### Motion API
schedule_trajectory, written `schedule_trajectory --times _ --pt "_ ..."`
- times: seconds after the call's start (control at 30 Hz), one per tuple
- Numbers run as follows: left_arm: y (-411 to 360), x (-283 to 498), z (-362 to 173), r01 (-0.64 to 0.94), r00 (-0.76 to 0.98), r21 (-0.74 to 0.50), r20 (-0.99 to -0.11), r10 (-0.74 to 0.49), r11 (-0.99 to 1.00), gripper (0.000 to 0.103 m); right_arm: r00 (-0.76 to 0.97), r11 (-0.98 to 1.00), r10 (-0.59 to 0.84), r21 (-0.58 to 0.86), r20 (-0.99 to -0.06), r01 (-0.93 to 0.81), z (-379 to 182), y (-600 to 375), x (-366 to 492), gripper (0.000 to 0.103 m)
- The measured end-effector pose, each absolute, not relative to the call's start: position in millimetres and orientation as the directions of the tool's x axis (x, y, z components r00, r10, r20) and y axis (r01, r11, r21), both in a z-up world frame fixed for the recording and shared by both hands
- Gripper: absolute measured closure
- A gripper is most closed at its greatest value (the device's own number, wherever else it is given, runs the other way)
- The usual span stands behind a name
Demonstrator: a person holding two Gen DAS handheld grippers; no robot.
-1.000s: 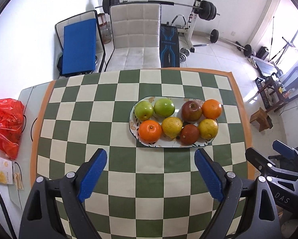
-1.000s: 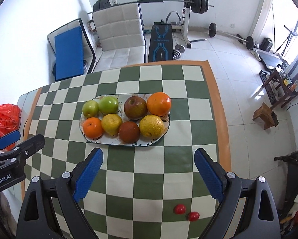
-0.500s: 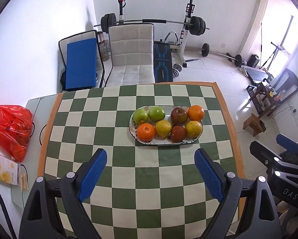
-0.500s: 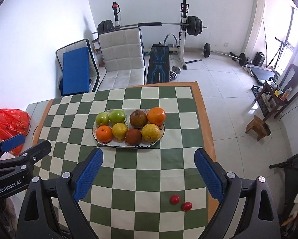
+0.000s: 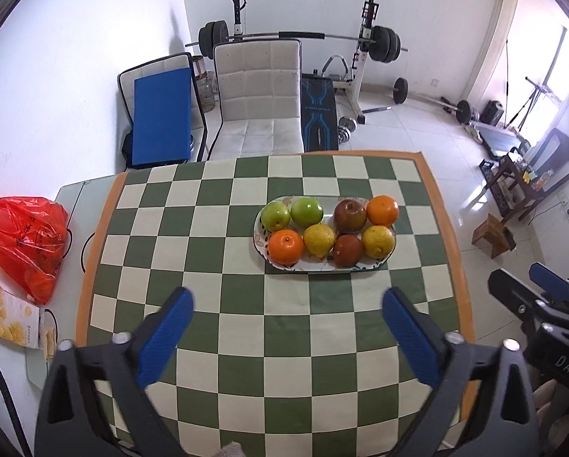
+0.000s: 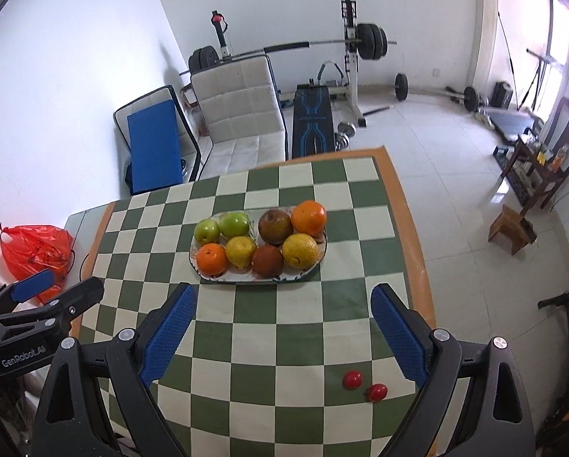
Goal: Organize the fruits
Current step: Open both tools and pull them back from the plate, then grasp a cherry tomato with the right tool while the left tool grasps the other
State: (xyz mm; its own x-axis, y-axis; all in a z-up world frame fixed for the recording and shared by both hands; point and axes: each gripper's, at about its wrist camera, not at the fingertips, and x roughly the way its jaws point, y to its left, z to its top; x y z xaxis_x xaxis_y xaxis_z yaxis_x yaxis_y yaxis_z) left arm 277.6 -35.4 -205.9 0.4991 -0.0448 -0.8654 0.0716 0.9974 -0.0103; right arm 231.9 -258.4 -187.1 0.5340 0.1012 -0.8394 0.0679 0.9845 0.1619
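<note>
An oval plate sits on the green-and-white checkered table and carries several fruits: two green apples, two oranges, two lemons and two dark red apples. Two small red tomatoes lie loose near the table's front right. My left gripper hovers open, high above the table in front of the plate, holding nothing. My right gripper is likewise open and holds nothing; it also shows at the left view's right edge.
A red plastic bag and a snack box lie left of the tablecloth. Behind the table stand a white padded chair, a blue-cushioned chair and a barbell rack. A small wooden stool is on the floor to the right.
Both grippers have risen and pulled back from the plate, so the table and fruits look smaller and more of the room shows. Both stayed open; the fruits did not move.
</note>
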Motion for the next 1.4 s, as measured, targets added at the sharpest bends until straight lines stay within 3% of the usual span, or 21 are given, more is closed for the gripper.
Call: schedule_trajectory --times 0.23,0.3,0.37,0.63,0.67,0.87,0.97,1.03,1.2,1.33,1.4 --pt "-80.4 292.4 -272.5 0.161 0.388 0.091 -0.921 0.022 0.983 0.000 0.360 0.958 0.053 0.149 -0.931 0.245 -282.9 -325.3 227.0 0.008" --pt "-99.6 293.9 -299.0 0.207 0.330 0.103 -0.943 0.030 0.973 0.000 0.296 0.936 0.071 0.167 -0.952 0.310 -324.3 -348.4 219.4 0.017" --pt "-115.5 294.4 -321.8 0.244 0.278 0.107 -0.960 0.037 0.964 0.000 0.231 0.912 0.101 0.182 -0.968 0.366 -362.5 -366.1 210.6 0.033" --pt "-180.8 294.1 -417.5 0.407 0.066 0.093 -0.995 0.072 0.909 0.000 0.096 0.822 0.243 0.258 -0.965 0.507 -471.1 -394.1 175.4 0.062" --pt "-185.1 292.3 -424.6 0.414 0.044 0.083 -0.996 0.072 0.906 0.000 0.092 0.830 0.235 0.249 -0.968 0.500 -476.1 -392.5 174.8 0.070" --pt "-219.9 277.8 -442.0 0.487 -0.019 0.024 -0.999 0.038 0.873 0.000 0.139 0.846 0.189 0.234 -0.972 0.479 -466.5 -390.3 157.0 0.070" --pt "-246.9 265.7 -449.6 0.558 -0.041 -0.007 -0.999 0.019 0.830 0.011 0.152 0.823 0.188 0.240 -0.970 0.515 -461.0 -400.6 143.6 0.070" --pt "-265.5 255.4 -455.5 0.599 -0.054 -0.021 -0.998 0.014 0.801 0.026 0.151 0.810 0.176 0.230 -0.973 0.540 -459.5 -407.9 134.1 0.070" --pt "-296.1 233.7 -460.8 0.651 -0.069 -0.064 -0.997 -0.025 0.756 0.032 0.135 0.799 0.156 0.205 -0.979 0.565 -459.7 -417.2 125.4 0.070" --pt "-310.9 219.8 -461.4 0.680 -0.095 -0.106 -0.994 -0.056 0.726 0.056 0.130 0.791 0.146 0.194 -0.981 0.580 -461.3 -422.9 123.1 0.070" --pt "-316.2 211.7 -461.4 0.697 -0.101 -0.116 -0.993 -0.064 0.708 0.063 0.129 0.787 0.146 0.194 -0.981 0.585 -462.1 -422.0 124.5 0.070"
